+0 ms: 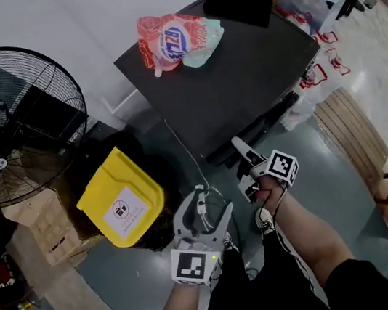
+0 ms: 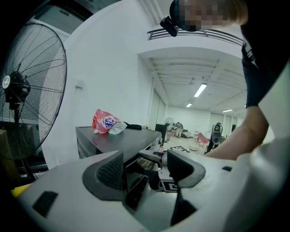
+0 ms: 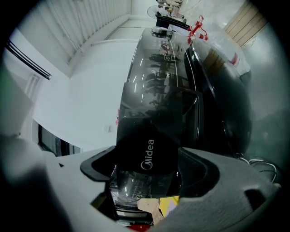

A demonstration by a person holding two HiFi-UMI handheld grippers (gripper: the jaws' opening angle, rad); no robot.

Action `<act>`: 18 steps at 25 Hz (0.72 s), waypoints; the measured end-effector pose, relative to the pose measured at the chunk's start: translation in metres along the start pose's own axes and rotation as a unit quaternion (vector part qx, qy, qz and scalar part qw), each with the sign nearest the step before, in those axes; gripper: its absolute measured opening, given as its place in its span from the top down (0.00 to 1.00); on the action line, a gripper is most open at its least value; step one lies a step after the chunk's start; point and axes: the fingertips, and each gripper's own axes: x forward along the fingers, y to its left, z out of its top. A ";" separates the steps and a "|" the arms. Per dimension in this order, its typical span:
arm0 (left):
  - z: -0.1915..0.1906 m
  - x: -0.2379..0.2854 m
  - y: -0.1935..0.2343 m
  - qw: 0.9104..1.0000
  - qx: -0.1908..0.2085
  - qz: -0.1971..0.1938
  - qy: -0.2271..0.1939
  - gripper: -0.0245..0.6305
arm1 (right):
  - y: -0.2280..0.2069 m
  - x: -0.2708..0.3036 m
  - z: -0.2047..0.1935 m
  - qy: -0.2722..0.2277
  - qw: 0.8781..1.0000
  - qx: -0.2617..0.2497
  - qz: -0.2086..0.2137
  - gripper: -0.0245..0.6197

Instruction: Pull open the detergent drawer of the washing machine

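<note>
The dark washing machine (image 1: 239, 69) stands ahead of me, and a pink detergent bag (image 1: 175, 41) lies on its top. My right gripper (image 1: 241, 151) reaches to the machine's front edge. In the right gripper view its jaws (image 3: 147, 170) sit on either side of the black detergent drawer front (image 3: 147, 149) with the Midea logo, and the pads rest against its two edges. My left gripper (image 1: 206, 218) hangs lower and nearer to me, open and empty. The left gripper view (image 2: 145, 170) shows the machine (image 2: 108, 138) and the right gripper (image 2: 152, 156) beyond its spread jaws.
A large black floor fan (image 1: 15, 121) stands at the left. A yellow bin lid (image 1: 121, 197) and cardboard boxes (image 1: 48, 226) sit beside the machine. A black cloth (image 1: 239, 5) lies on the machine's far corner. A slatted wooden piece (image 1: 353, 135) lies at the right.
</note>
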 end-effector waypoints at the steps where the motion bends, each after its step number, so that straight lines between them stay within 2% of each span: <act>1: 0.000 -0.001 -0.001 1.000 0.000 0.000 0.001 0.54 | 0.000 -0.002 -0.001 0.003 1.000 -0.001 -0.001 0.29; 8: 0.002 -0.007 -0.011 1.000 -0.001 -0.003 -0.002 0.54 | 0.000 -0.018 -0.006 0.006 1.000 0.001 0.011 0.30; 13: -0.001 -0.012 -0.022 1.000 0.003 -0.011 -0.003 0.54 | -0.006 -0.038 -0.007 -0.002 1.000 0.006 -0.002 0.32; 16: -0.002 -0.014 -0.030 1.000 0.006 -0.019 -0.003 0.54 | -0.007 -0.051 -0.008 -0.006 1.000 0.004 0.004 0.37; 18: -0.002 -0.014 -0.037 1.000 0.009 -0.025 -0.001 0.54 | -0.005 -0.059 -0.008 -0.005 1.000 -0.004 0.002 0.46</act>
